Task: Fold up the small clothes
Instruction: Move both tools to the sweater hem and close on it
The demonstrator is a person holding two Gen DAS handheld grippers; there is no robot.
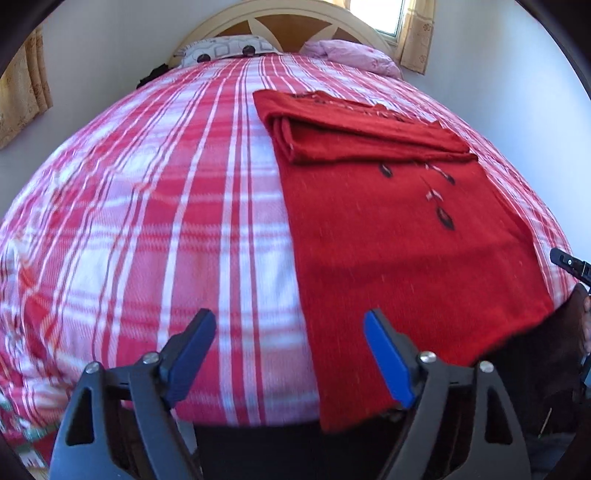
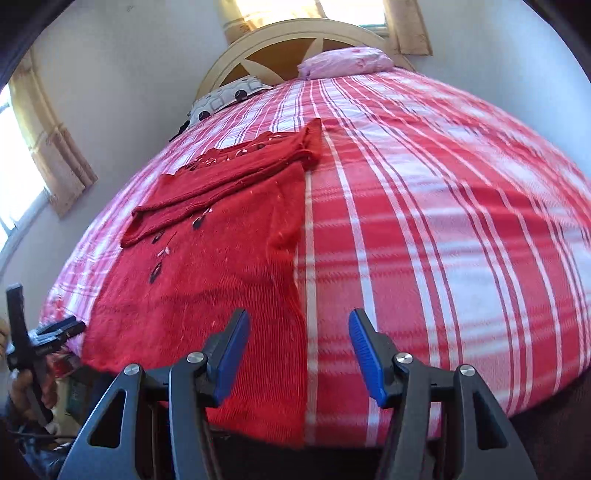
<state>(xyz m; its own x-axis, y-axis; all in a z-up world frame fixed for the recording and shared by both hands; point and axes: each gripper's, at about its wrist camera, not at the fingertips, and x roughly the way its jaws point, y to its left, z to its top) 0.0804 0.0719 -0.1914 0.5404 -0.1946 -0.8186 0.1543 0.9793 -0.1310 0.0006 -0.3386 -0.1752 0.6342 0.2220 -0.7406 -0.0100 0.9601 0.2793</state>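
Observation:
A red knitted sweater [image 1: 413, 258] lies flat on the red-and-white checked bedspread [image 1: 166, 229], its sleeves folded across the chest and its hem at the bed's near edge. My left gripper [image 1: 290, 317] hovers open over the sweater's near left corner, one blue pad [image 1: 388, 362] above the knit and the other above the bedspread. In the right wrist view the sweater [image 2: 207, 280] fills the left half. My right gripper [image 2: 299, 315] is open over the sweater's near right edge, with nothing between its fingers. Each gripper shows at the edge of the other's view.
A patterned pillow [image 1: 225, 50] and a pink pillow [image 1: 354, 55] lie against the arched headboard [image 1: 280, 18]. Curtained windows [image 2: 22, 170] flank the bed, with white walls on both sides. A hand [image 2: 22, 387] holds the left gripper at the bed's near corner.

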